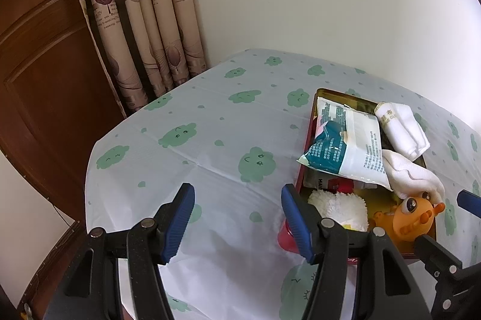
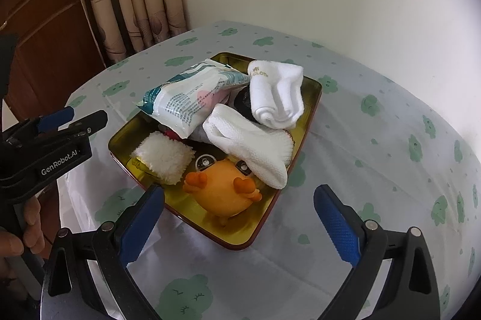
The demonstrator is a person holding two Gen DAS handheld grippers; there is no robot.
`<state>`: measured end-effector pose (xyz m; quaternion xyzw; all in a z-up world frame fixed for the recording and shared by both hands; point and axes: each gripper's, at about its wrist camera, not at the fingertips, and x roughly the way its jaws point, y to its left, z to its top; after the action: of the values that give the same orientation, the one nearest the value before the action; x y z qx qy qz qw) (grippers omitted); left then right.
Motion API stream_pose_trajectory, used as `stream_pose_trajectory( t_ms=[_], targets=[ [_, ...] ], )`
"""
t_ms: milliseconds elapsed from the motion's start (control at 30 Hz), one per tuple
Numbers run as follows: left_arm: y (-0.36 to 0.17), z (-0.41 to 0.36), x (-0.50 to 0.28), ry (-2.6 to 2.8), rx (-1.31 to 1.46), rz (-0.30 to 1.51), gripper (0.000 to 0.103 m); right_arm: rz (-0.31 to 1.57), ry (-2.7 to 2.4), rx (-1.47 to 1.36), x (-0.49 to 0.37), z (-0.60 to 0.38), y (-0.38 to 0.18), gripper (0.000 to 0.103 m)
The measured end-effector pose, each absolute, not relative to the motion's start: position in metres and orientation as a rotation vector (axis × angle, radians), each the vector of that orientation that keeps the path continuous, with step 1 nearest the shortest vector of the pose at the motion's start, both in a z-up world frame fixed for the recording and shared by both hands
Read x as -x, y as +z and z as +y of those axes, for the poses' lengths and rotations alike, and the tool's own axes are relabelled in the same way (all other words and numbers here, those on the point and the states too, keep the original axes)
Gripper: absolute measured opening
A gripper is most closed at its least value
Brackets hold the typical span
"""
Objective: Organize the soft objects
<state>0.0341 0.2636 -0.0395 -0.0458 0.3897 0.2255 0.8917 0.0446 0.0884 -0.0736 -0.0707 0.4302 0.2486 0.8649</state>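
I hold both grippers over the table, each with its fingers spread apart and nothing between them. My right gripper (image 2: pixel 239 225) hovers just before the tray's (image 2: pixel 312 97) near end, lined up with the duck (image 2: pixel 222 193). My left gripper (image 1: pixel 237 225) hangs off the tray's left side. The tray is piled: wipes pack (image 2: pixel 192 97), rolled towel (image 2: pixel 276 94), folded cloth (image 2: pixel 249 145), fluffy pad (image 2: pixel 163 157). I judge I'm about to pick. Next: lower the right, close gently on the duck.
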Motion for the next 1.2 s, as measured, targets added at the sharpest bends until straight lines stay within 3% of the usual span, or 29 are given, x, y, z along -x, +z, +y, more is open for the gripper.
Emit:
stream_pose_trajectory(
  t_ms=[1200],
  targets=[
    [-0.0431,0.2600,-0.0334,0.459,0.074,0.819,0.062,0.925,0.535,0.154,-0.0429,0.0932,-0.0802,0.098]
  ],
)
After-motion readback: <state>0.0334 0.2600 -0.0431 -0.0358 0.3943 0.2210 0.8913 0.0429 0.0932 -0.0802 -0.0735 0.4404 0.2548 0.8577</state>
